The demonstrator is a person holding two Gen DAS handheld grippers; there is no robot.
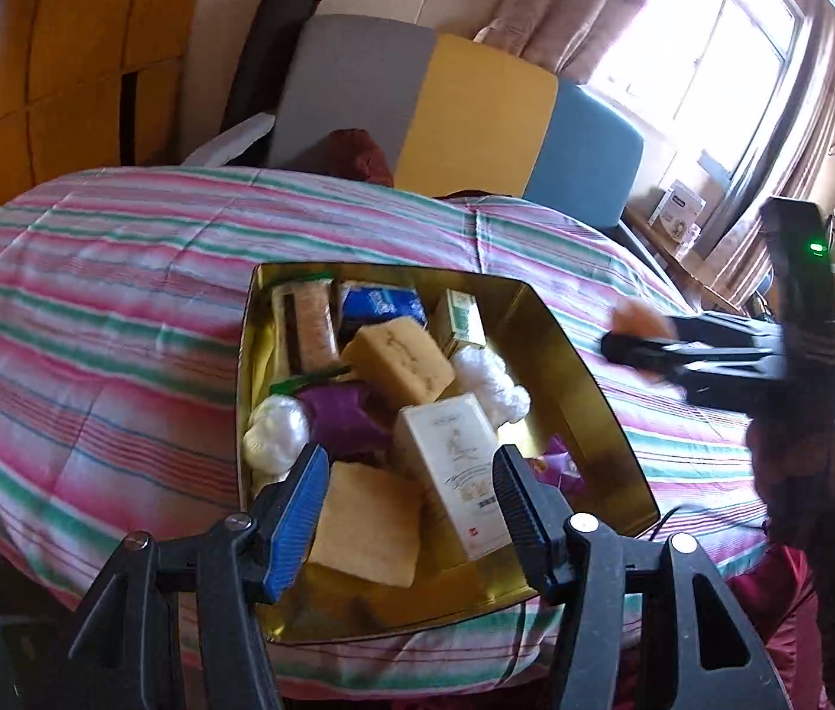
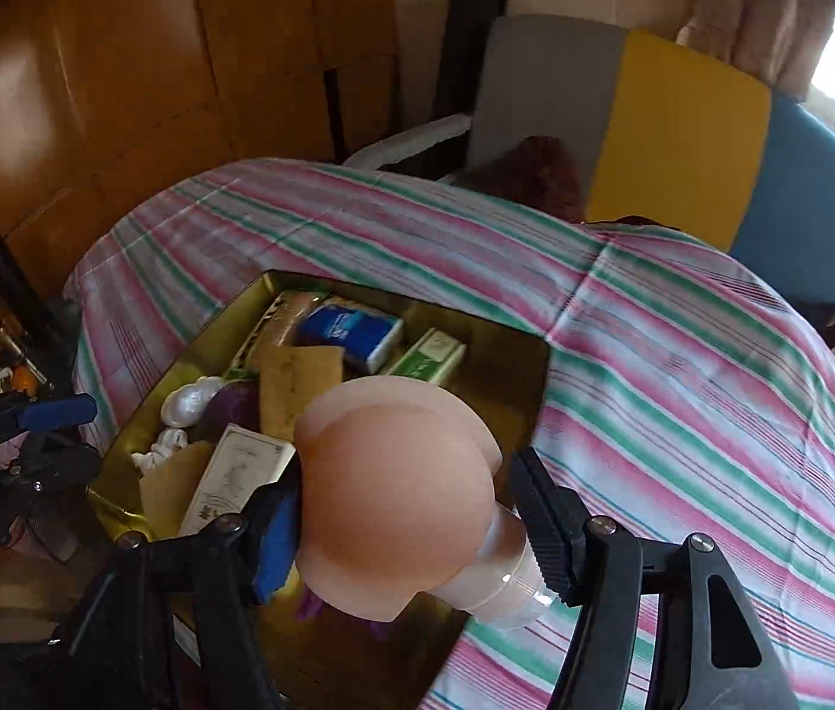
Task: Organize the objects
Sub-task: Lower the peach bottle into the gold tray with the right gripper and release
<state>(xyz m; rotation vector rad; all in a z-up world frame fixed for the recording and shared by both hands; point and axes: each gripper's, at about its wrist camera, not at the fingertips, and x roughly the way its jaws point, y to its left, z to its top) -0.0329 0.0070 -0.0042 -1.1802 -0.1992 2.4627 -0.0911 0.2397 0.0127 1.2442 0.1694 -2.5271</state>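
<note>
The right gripper (image 2: 411, 518) had its jaws clamped on a peach-colored bulb-shaped bottle (image 2: 400, 491), blue pad on one side and black pad on the other, with the clear cap end (image 2: 506, 586) poking out toward the black finger. It was hanging over the near right part of the gold tin box (image 2: 512, 355), and from the left wrist cam you could see that same gripper (image 1: 642, 349) off to the right of the box with a blurry bit of peach in it.

The left gripper (image 1: 408, 509) was spread wide and holding nothing, just hovering over the near edge of the box (image 1: 565, 367).

Inside the box it was pretty packed: two tan soap bars (image 1: 400, 364), a white carton (image 1: 459, 473) lying tilted, a blue tissue pack (image 1: 382, 305), a small green box (image 1: 462, 319), a purple pouch (image 1: 346, 414), a couple of crinkly white plastic wads (image 1: 275, 435) and a long wrapped snack bar (image 1: 311, 325).

The box sat on a striped pink, green and white quilt (image 1: 92, 296), with a gray, yellow and blue headboard (image 1: 476, 100) behind it, wooden cabinets (image 2: 92, 89) to the left and a bright window (image 1: 713, 59) on the right.
</note>
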